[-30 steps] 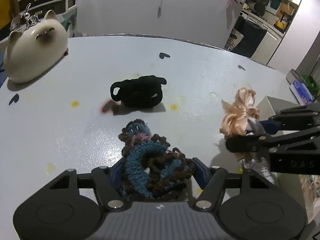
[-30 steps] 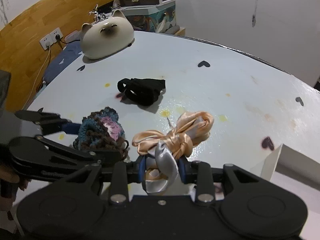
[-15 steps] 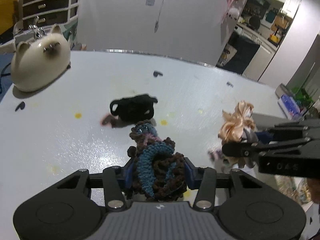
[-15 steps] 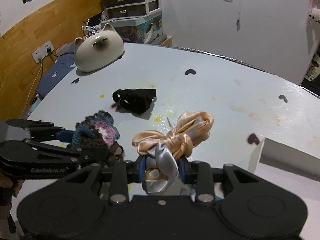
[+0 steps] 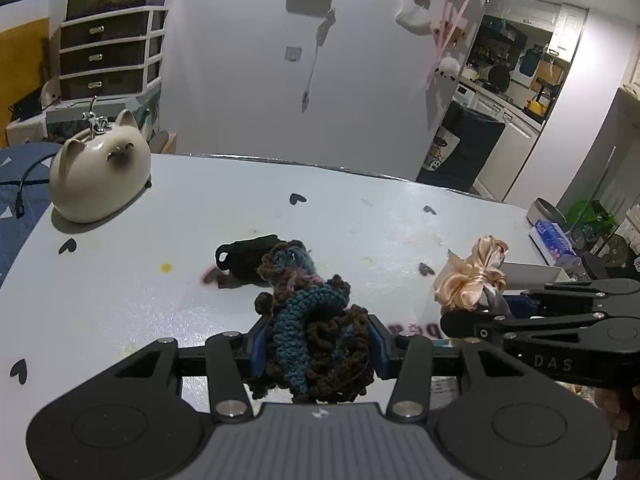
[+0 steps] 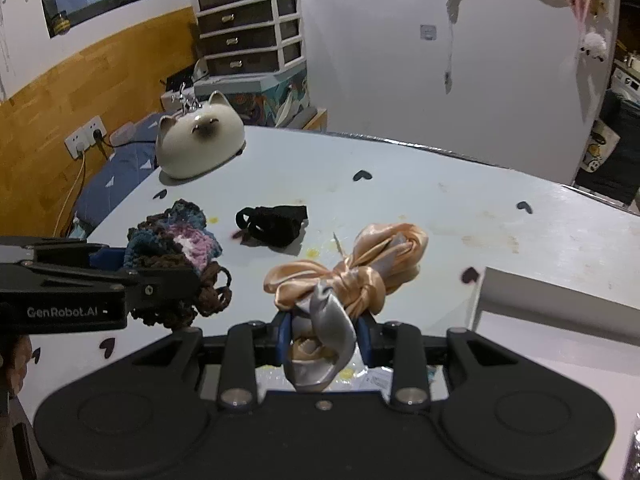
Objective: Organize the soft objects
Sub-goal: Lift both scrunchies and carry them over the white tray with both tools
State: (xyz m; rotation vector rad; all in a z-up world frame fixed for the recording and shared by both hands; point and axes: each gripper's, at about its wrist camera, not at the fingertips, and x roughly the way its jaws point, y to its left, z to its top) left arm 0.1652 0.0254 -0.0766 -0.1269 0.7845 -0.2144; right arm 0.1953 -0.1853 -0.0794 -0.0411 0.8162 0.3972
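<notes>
Left tool (image 5: 316,354): pinching the crocheted scrunchie (image 5: 316,328); blue pads press into the yarn from both sides, and the bundle stands up between them, clear of the table (image 5: 120,280).
Right tool (image 6: 324,338): pinching the satin scrunchie (image 6: 348,276); pads grip its grey tail, and the peach loops project forward along the tool's axis.
Black scrunchie (image 6: 274,220): lies flat on the table, near mid-surface, held by neither tool.
White box (image 6: 560,312): open container at the table's right edge; its near wall stands just right of the right tool.
Cat-shaped ornament (image 5: 98,170): far left corner of the table, well apart from all 3 soft items.
Key relation: the white box lies to the right of both loads. The right tool is nearer to it; the left tool must cross past the right tool to reach it.
Long axis: the satin scrunchie runs from the pads away toward the table's far edge.
Hand pose: both tools point forward and downward over the table's near edge, side by side, left tool just beside the right.
Judged step: both loads are lifted; carrying them to the box appears next.
Risk: the drooping yarn loops may snag on the box wall.
</notes>
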